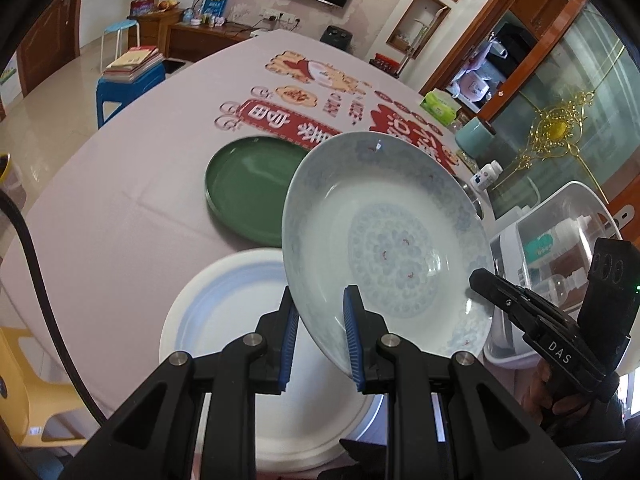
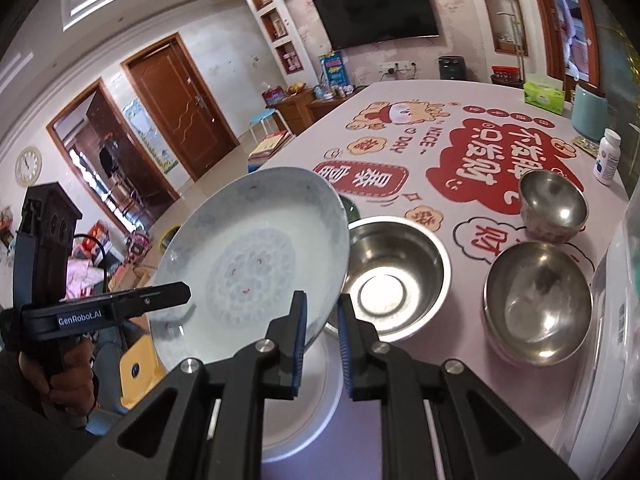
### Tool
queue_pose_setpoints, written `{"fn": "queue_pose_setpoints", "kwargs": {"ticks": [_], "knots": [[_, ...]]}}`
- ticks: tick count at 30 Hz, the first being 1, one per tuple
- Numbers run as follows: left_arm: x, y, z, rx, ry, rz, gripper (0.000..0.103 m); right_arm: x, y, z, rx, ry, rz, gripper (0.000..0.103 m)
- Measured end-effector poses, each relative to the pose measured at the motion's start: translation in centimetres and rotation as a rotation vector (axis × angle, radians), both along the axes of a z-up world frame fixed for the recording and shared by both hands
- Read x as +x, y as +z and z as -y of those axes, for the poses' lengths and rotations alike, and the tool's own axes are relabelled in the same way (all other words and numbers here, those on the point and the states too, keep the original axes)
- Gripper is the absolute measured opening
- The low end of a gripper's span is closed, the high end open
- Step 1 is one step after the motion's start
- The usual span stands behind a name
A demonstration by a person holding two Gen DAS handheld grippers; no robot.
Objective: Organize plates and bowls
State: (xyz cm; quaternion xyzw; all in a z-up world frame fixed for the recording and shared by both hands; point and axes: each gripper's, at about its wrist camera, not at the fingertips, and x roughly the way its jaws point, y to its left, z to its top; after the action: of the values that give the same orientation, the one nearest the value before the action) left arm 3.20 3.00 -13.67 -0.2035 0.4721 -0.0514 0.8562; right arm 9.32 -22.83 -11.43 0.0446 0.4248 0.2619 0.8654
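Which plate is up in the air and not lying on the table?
The blue-patterned plate. Both grippers pinch its rim and hold it tilted, while the green plate and the plain white plate lie flat on the table.

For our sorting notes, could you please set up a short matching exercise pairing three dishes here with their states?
Things:
1. patterned plate
2. green plate
3. white plate

States:
A. flat on the tablecloth, beyond the others
B. tilted in the air, rim in both claws
C. on the table beneath the lifted dish

Pairs: 1-B, 2-A, 3-C
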Motion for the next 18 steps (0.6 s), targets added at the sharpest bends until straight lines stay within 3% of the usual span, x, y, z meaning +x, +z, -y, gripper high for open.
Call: {"fn": "queue_pose_setpoints", "kwargs": {"ticks": [18], "knots": [[-4.2, -4.7, -2.5, 0.007, 0.071, -0.163, 0.02, -2.3, -3.7, -3.7, -0.087, 0.143, -0.099, 0.015]]}}
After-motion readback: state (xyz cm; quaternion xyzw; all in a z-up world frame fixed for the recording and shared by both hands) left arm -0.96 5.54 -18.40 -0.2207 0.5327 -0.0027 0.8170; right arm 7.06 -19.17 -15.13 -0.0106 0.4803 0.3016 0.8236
